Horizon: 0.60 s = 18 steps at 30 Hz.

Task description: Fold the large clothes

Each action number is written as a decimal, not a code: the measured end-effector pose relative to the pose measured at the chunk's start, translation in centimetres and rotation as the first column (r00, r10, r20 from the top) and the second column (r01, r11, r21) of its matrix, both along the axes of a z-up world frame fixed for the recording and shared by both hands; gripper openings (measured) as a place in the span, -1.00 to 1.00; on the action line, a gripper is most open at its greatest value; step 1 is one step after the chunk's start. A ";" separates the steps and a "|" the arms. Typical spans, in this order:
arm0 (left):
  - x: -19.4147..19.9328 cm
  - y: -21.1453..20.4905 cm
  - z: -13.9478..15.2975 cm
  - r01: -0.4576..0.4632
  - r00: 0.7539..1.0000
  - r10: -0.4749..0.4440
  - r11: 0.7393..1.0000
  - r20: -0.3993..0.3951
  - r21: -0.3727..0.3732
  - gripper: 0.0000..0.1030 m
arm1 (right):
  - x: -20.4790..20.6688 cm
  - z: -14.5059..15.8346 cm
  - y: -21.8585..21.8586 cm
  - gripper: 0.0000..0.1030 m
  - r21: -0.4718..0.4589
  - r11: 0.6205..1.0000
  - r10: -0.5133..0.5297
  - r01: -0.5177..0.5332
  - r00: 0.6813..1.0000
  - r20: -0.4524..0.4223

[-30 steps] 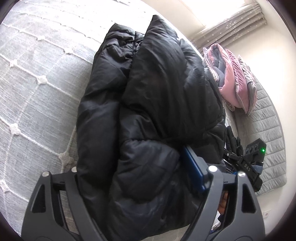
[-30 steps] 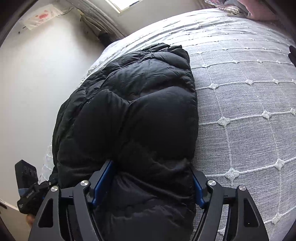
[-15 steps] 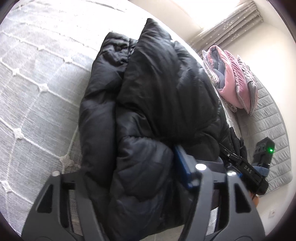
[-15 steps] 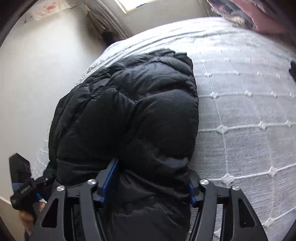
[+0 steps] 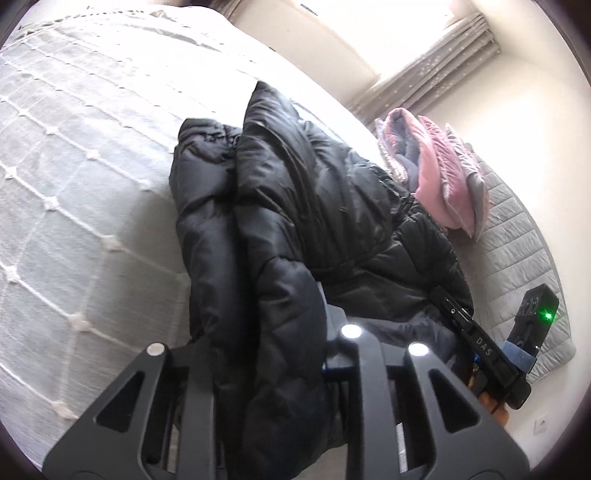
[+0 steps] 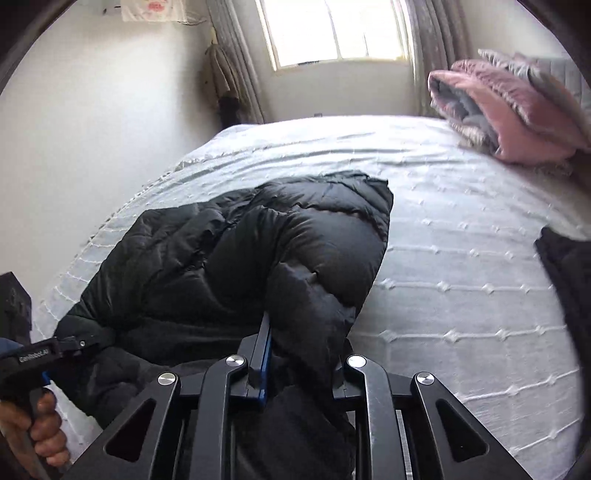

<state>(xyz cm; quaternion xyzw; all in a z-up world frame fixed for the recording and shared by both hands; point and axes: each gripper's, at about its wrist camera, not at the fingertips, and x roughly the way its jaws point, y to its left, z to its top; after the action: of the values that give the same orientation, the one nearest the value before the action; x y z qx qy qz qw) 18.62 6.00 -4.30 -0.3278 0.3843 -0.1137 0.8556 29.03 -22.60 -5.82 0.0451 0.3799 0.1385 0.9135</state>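
Note:
A black puffer jacket lies folded lengthwise on the white bed, also in the right wrist view. My left gripper is shut on the jacket's near edge; the padding bulges between its fingers and hides the tips. My right gripper is shut on the other near corner of the jacket, with its blue-edged left finger pressed into the fabric. Both hold the near end lifted off the bed. Each gripper shows in the other's view: the right one and the left one.
The white bedspread with a knotted grid pattern spreads around the jacket. A folded pink and grey blanket lies by the headboard, also in the right wrist view. A window with curtains is behind the bed. A dark cloth sits at the right edge.
Both grippers have closed tighter on the jacket's near end and lifted it up and back. The cameras now tilt higher, showing the window and far wall.

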 end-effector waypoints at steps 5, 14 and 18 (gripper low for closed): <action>0.4 -2.5 1.7 0.023 0.998 -0.022 1.000 0.060 -0.006 -0.55 | -1.3 2.0 -2.3 -0.68 -0.007 0.999 -0.048 0.048 0.996 0.076; 1.8 -9.0 6.0 0.058 0.986 -0.044 0.995 0.161 -0.086 -0.56 | -1.2 6.6 -8.8 -0.79 0.059 0.988 -0.152 0.144 0.974 0.166; 1.9 -13.9 10.0 0.104 0.948 -0.073 0.991 0.308 -0.086 -0.56 | -0.2 9.9 -13.4 -0.82 0.053 0.990 -0.141 0.133 0.969 0.202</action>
<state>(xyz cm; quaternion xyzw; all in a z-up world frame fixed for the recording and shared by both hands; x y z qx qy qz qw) 20.48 -7.94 5.72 -0.3315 0.2560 -0.2206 0.8809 28.85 -36.03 4.04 0.0747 0.2768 0.0866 0.9541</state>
